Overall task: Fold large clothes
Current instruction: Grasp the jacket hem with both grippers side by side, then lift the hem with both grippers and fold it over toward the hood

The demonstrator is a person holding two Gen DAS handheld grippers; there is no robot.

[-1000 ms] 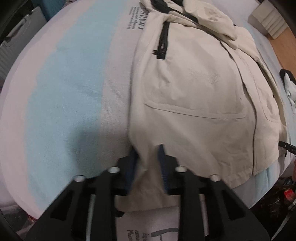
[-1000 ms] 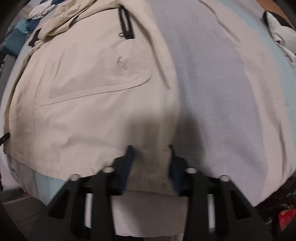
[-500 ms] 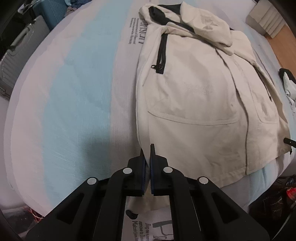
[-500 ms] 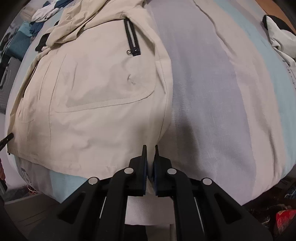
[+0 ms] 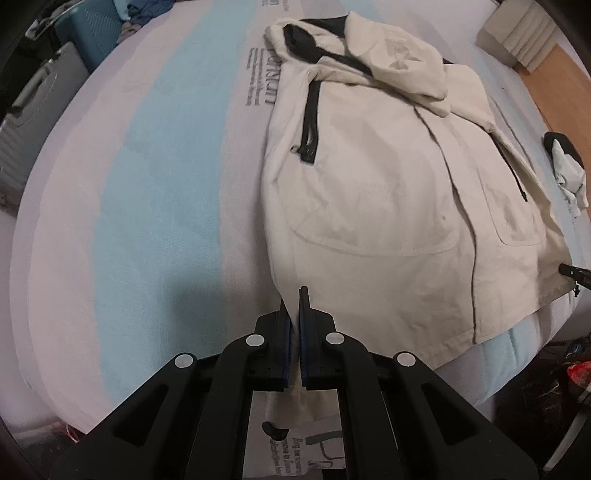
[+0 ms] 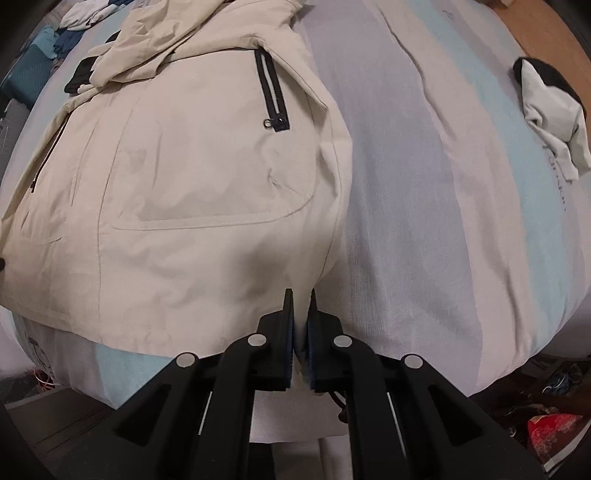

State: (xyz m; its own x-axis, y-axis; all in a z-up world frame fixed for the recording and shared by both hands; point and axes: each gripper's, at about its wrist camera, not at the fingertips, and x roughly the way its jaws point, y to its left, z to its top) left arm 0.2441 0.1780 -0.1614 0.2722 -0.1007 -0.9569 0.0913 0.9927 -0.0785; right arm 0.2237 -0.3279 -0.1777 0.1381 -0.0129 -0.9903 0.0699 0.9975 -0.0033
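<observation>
bed [image 5: 166, 177]: pale cover with light-blue stripes and printed lettering | on it: cream jacket [image 5: 388, 192] spread flat, hem at the near edge | small white-and-black garment [image 6: 554, 110] lying apart, toward the side

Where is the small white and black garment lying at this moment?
The small white and black garment lies alone on the striped mattress, at the upper right of the right wrist view, well apart from the beige jacket and near the wooden floor.

I see a cream jacket [image 5: 373, 206] with black zips, front up, flat on the bed, hood crumpled, hem corners pinched.
</observation>
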